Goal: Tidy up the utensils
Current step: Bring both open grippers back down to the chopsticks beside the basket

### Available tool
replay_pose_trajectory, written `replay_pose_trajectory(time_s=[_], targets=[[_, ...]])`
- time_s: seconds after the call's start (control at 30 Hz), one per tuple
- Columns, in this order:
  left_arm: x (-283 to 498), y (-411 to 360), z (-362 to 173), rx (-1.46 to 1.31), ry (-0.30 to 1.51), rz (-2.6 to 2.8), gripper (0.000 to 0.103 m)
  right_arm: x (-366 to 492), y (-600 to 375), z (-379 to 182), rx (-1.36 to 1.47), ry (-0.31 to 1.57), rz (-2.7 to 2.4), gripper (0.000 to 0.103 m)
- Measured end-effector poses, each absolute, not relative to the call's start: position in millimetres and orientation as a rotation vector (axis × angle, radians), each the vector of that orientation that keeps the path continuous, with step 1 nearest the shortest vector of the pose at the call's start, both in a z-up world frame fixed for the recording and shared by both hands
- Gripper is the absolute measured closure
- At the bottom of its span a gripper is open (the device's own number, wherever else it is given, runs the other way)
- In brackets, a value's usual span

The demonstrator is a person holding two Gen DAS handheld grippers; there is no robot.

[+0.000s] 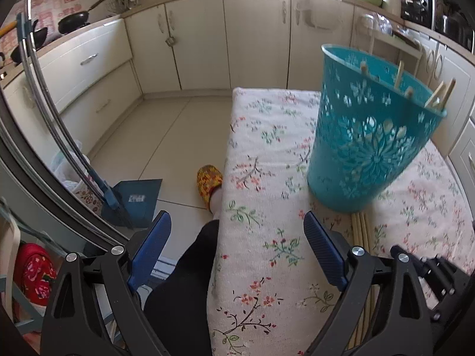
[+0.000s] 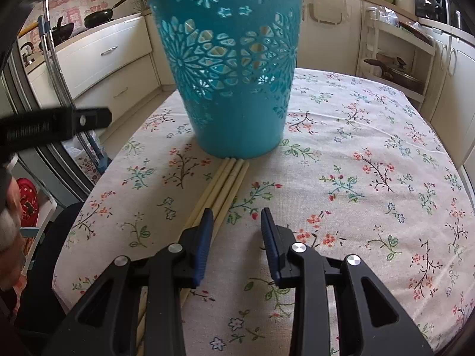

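Standing on the floral tablecloth (image 2: 356, 148), the teal basket (image 2: 234, 68) holds several chopsticks (image 1: 439, 96). Four more chopsticks (image 2: 225, 184) touch its base. Left gripper (image 1: 237, 222) gapes wide, empty; right gripper (image 2: 236, 216) narrower, empty.

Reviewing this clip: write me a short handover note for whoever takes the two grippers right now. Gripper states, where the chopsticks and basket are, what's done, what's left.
Left gripper: open, empty, over the table's near left edge.
Right gripper: jaws partly open, nothing between them; its left finger sits just above the loose chopsticks.
Teal basket: upright on the floral tablecloth; several chopsticks already stand inside it.
Loose chopsticks: a bundle lying flat on the cloth, far ends against the basket's base.
Done: part of the set is in the basket.
Left: pick up the bundle and stand it in the basket.
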State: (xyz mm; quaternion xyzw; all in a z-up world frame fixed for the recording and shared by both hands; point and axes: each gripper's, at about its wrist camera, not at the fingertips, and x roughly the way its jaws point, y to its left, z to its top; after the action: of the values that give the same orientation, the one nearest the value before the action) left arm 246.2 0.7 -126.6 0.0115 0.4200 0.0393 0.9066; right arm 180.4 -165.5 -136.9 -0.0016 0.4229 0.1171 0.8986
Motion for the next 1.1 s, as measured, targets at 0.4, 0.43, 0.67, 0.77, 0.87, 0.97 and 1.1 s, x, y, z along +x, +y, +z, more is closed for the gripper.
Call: replay_pose_trajectory(time_s=[0.4, 0.43, 0.67, 0.77, 0.87, 0.97, 1.1], targets=[[253.1, -37.7, -151.7, 0.063, 0.965, -0.101, 0.016, 175.3, -158.3, -136.5, -0.135, 0.921, 0.262, 0.089], [253.6, -42.1, -154.3, 0.065, 0.971, -0.116, 0.016, 173.1, -159.2, -135.6, -0.151, 0.929, 0.270, 0.089], [262.4, -60.6, -177.2, 0.079, 1.026, -0.147, 0.016, 168.6, -178.2, -137.1, -0.101, 0.943, 0.272, 0.089], [264.2, -62.1, -180.4, 0.068, 1.039, -0.156, 0.016, 169.6, -177.7, -137.3, -0.091, 0.940, 0.272, 0.089], [264.1, -64.5, -179.6, 0.062, 1.035, -0.169, 0.016, 170.2, -179.2, -137.7, -0.081, 0.937, 0.275, 0.089], [264.2, -69.2, -182.4, 0.083, 1.040, -0.166, 0.016, 171.8, -180.5, -137.7, -0.074, 0.935, 0.271, 0.089], [265.7, -71.0, -183.8, 0.077, 1.045, -0.172, 0.018, 172.8, -182.2, -137.8, -0.065, 0.929, 0.266, 0.084]])
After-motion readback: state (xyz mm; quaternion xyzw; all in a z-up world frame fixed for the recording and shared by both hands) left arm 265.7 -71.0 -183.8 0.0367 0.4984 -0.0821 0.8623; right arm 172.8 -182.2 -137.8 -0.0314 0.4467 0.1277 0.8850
